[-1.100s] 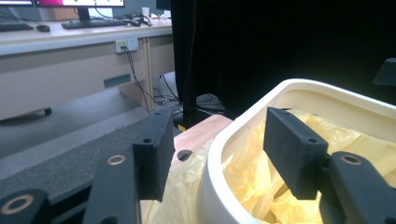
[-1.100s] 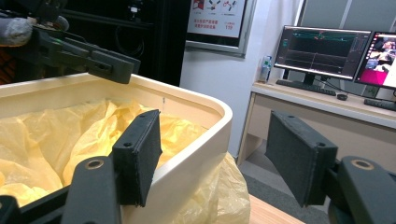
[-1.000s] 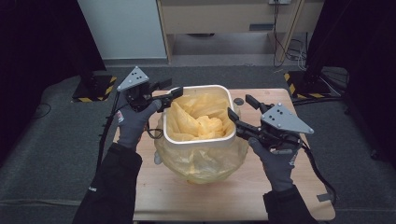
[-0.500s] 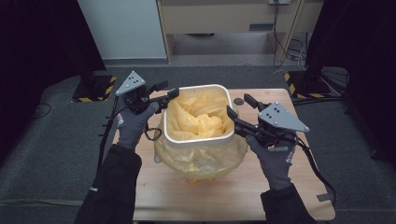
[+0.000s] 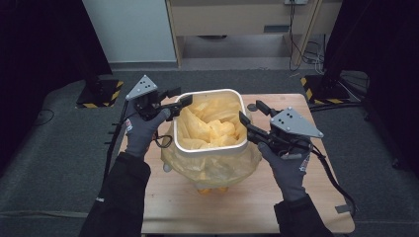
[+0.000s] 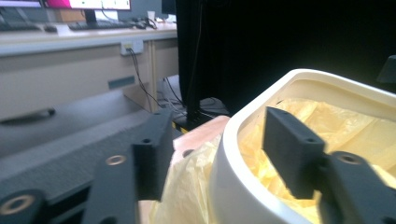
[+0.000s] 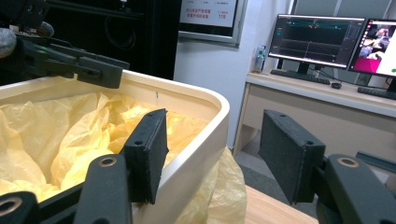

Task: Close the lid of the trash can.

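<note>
A white bin [image 5: 210, 93] lined with a yellow plastic bag [image 5: 212, 170] stands on the wooden table [image 5: 247, 212]. The bag's edge hangs over the rim and down the outside. My left gripper [image 5: 181, 96] straddles the bin's far left corner, open, one jaw inside and one outside the rim [image 6: 327, 79], over the bag fold [image 6: 187, 186]. My right gripper [image 5: 247, 111] straddles the right rim [image 7: 187, 98]. Its jaws have just been closing, with the rim between them. Its inner pad [image 7: 147, 149] is close to the wall, while its outer pad [image 7: 289, 154] stands well off.
The table's right and near edges lie close to my hands. A desk with monitors [image 7: 317, 39] stands beyond the table. Dark curtains hang at both sides, and black-and-yellow stand feet [image 5: 101, 94] sit on the grey floor.
The right gripper's jaws have narrowed around the bin's right rim. Both hands and the bin stay almost where they were.
</note>
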Demonstrator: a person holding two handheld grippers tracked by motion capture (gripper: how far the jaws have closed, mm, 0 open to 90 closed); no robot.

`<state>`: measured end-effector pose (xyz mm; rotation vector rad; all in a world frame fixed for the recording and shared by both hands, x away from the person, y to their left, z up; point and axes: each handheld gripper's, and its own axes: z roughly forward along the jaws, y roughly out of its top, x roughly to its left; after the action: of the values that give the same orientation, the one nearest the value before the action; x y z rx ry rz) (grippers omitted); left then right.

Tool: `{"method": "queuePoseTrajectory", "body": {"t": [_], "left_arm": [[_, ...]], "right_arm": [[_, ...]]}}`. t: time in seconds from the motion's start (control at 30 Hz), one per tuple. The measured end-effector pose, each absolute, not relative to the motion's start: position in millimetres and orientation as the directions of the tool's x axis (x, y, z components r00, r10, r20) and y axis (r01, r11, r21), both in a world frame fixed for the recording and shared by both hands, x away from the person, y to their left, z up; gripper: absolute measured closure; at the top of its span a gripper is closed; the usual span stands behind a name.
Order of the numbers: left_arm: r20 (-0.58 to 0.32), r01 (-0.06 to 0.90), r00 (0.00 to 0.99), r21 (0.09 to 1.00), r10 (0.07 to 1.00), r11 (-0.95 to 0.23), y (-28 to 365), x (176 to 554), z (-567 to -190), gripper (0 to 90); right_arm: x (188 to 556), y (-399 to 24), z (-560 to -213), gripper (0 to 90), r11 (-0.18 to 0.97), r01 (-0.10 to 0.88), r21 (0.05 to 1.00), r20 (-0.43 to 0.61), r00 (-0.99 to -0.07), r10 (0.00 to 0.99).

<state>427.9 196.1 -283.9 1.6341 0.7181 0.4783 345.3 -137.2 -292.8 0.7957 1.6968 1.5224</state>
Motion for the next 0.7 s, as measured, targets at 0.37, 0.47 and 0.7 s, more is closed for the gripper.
{"method": "queuePoseTrajectory", "body": {"t": [0.37,0.47,0.7], "left_arm": [[-0.11,0.163,0.744,0.986,0.659,-0.019,205,438,-278,36.5],[-0.121,0.166,0.758,0.986,0.641,-0.01,203,439,-280,35.4],[-0.092,0.11,0.754,0.994,0.651,0.013,197,441,-288,42.6]], "right_arm": [[364,-133,-287,41.6,0.097,-0.026,0.995,-0.094,-0.571,0.816],[372,-130,-290,41.1,0.114,-0.004,0.994,-0.096,-0.565,0.819],[378,-128,-292,51.0,0.074,0.043,0.996,-0.037,-0.562,0.827]]}}
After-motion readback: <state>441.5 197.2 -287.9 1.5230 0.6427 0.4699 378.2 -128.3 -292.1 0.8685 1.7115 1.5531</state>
